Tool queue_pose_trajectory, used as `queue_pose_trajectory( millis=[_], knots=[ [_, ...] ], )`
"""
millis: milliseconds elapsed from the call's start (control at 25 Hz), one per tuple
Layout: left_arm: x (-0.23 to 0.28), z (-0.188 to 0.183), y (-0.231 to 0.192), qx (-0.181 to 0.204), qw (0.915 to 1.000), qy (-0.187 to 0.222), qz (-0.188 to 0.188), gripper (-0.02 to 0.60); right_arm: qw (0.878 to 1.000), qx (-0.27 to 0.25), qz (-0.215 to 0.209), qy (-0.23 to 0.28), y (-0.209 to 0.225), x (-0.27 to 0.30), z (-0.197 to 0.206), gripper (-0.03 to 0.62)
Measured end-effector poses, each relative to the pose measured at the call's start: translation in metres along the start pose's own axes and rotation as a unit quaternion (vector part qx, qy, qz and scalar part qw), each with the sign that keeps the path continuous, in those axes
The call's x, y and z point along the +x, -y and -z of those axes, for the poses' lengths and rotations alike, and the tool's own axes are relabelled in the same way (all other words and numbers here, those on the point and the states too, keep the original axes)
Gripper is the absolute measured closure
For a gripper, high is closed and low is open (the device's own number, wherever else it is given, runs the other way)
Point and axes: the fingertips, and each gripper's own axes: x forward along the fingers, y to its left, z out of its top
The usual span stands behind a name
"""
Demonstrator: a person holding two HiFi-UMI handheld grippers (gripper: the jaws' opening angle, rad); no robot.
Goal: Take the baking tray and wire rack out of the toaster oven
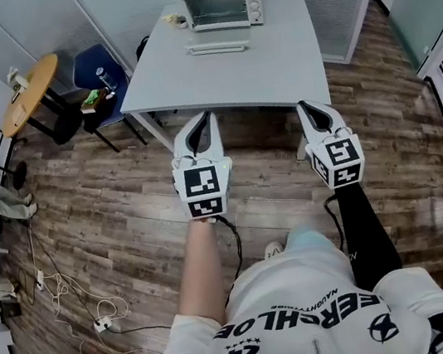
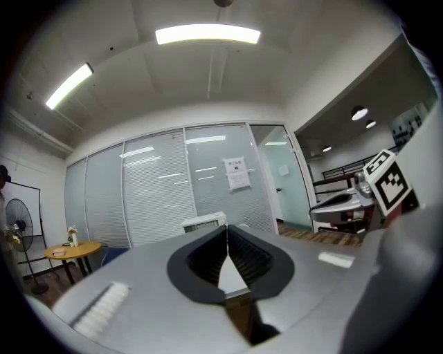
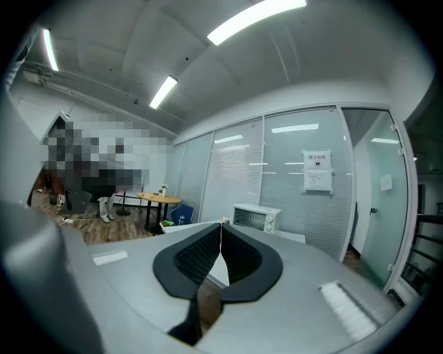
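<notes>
The left gripper [image 1: 204,118] and right gripper [image 1: 305,106] are both shut on nothing, side by side over the wood floor [image 1: 125,205] just before the grey table [image 1: 270,63], and the white toaster oven [image 1: 220,0] sits at its far edge, maybe with its door down, while a round table [image 1: 30,90] stands off left.

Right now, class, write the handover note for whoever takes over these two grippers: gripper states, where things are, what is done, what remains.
Left gripper: shut, empty. Right gripper: shut, empty. Both level, short of the table.
Toaster oven: far end of the table, door looks closed; baking tray and wire rack not visible.
Pale flat strip in front of it: cannot tell what.
Done: nothing yet. Left: approach, open door, take out both.
</notes>
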Motion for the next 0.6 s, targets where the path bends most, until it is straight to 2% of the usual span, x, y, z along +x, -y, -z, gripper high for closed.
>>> queue_pose_trajectory(
  millis=[320,600],
  knots=[
    [0.004,0.006,-0.001,-0.014,0.9999,-0.001,0.01,0.521,1.0,0.002,-0.013,-0.001,-0.005,0.008,0.002,0.586],
    [0.031,0.012,-0.004,-0.016,0.9998,-0.003,0.007,0.52,1.0,0.004,-0.027,-0.005,0.003,0.033,0.009,0.583]
  ],
)
